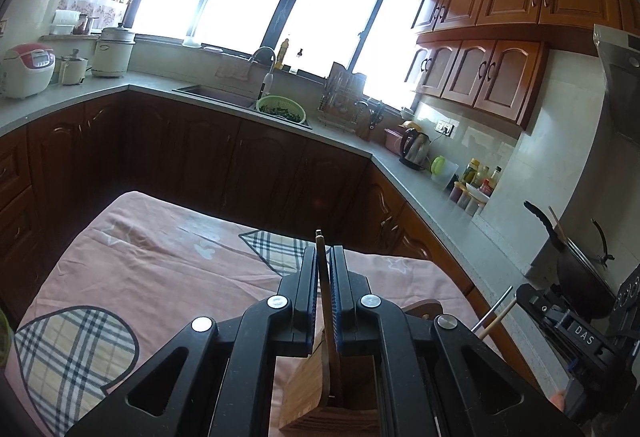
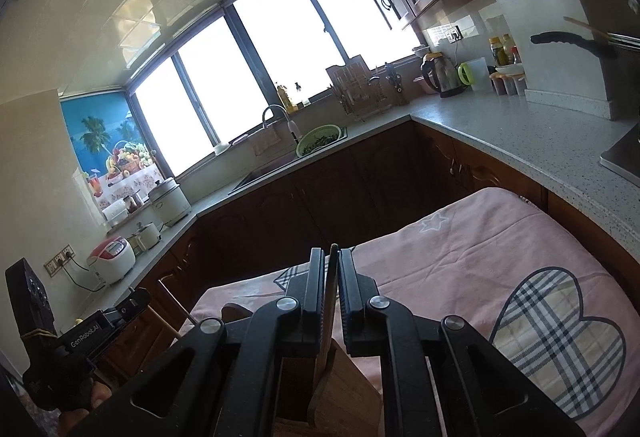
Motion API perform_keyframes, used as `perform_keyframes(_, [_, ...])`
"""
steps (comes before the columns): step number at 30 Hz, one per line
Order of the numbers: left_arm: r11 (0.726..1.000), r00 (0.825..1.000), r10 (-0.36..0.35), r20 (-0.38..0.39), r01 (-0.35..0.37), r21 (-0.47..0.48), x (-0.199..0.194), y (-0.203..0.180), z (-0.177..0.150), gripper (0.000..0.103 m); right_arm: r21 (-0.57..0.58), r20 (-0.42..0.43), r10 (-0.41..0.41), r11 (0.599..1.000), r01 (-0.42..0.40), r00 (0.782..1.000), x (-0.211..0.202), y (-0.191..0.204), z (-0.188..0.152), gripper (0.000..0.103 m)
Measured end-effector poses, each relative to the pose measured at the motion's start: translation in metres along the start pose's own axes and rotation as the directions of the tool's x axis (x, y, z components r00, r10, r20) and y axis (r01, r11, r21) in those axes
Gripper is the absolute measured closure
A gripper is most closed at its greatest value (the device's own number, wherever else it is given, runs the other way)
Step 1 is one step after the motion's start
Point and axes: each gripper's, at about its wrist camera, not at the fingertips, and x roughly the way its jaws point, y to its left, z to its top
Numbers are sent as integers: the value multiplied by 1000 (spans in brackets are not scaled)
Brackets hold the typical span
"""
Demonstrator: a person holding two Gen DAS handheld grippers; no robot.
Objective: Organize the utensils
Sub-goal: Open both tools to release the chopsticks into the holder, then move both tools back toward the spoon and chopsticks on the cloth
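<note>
**Wooden utensils poised over the holder**

Wooden and slim, a handle (image 1: 326, 297) stood clamped between the pads of the left gripper (image 1: 325, 301), its lower end reaching into the bamboo holder (image 1: 320, 389) directly beneath the jaws. The right gripper (image 2: 330, 301) carried a second wooden utensil (image 2: 329, 301) the same way, though its jaws stood a little slack, with a sliver of gap showing on one side of the handle. That utensil also hung above the holder (image 2: 348, 385), which sat under both grippers on the pink cloth (image 2: 500, 237) covering the bench.

The risk probably lay in the release. A handle let go while tilted could catch on a divider or the rim and tip out onto the cloth. With both grippers crowding one small box, a nudge from either might shift or topple it.
</note>
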Motion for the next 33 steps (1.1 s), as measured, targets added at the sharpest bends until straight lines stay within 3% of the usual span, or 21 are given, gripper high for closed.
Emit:
perform_keyframes(2, [1000,1000,-5,-9,5,5,-3,2,0,98,2,-1,3,1000,-3,1000,-2,0,1,91])
perform_keyframes(3, [1000,1000,-5,-14,6,7,-4,2,1,92,3,1,2,1000,-3,1000,-4,0,2,81])
perform_keyframes(4, [1000,1000,-6,-16,6,6,-7,3,1,79,2,6,0,1000,0,1000,-5,0,2,73])
perform_keyframes(5, [1000,1000,-4,-7,4,4,-10,3,1,74,2,14,5,1000,-5,1000,-7,1,2,55])
perform_keyframes(6, [1000,1000,-2,4,2,5,-14,3,0,68,1,25,8,1000,-8,1000,-11,2,3,43])
perform_keyframes(8, [1000,1000,0,9,0,8,-21,2,2,65,-3,51,11,1000,-11,999,-19,4,4,33])
perform_keyframes(12, [1000,1000,-6,15,6,3,-38,2,-3,47,11,82,26,1000,-27,996,-33,3,6,16])
perform_keyframes(17, [1000,999,29,13,-29,6,-70,5,-20,24,38,60,44,998,-46,997,-48,-4,-3,8])
perform_keyframes(29, [996,986,85,-144,-81,38,-140,1,-67,24,15,-66,-3,1000,4,998,-94,-9,-55,8])
perform_keyframes(33, [995,980,96,-175,-92,34,-159,1,-69,24,22,-102,-14,1000,16,995,-109,-11,-70,8])
